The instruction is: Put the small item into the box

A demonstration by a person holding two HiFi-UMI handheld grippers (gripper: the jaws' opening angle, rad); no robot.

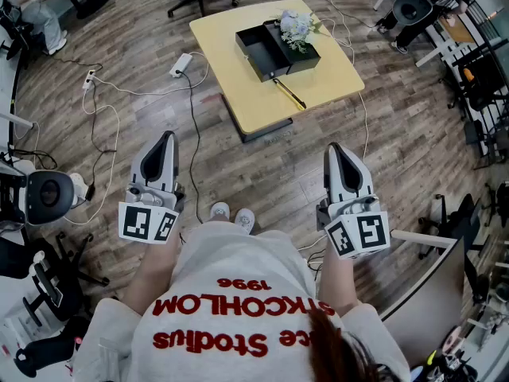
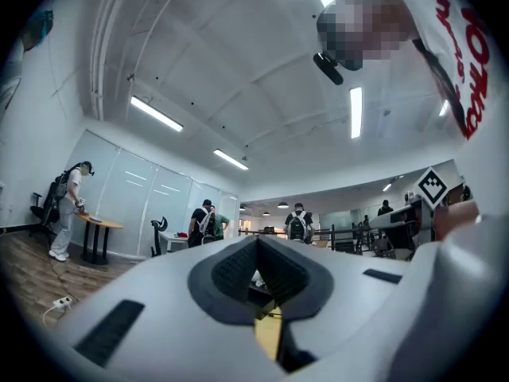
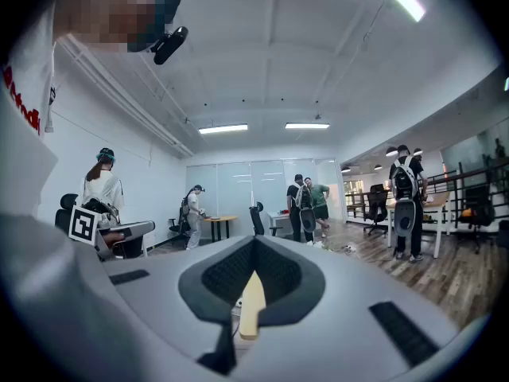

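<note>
Flowers [image 1: 296, 27] overhang the black box [image 1: 262, 50] on its right; left half open.

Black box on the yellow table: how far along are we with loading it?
Nothing looks done yet. The black box stands open on the yellow table, flowers over its right half, a slim gold item lying beside it. The left gripper and right gripper are shut, empty, well short of the table. Approach, pick and drop remain.

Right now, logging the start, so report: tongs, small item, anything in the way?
Left gripper and right gripper: tongs shut, empty. Slim gold item on yellow table, beside open black box. Cables on floor before the table.
</note>
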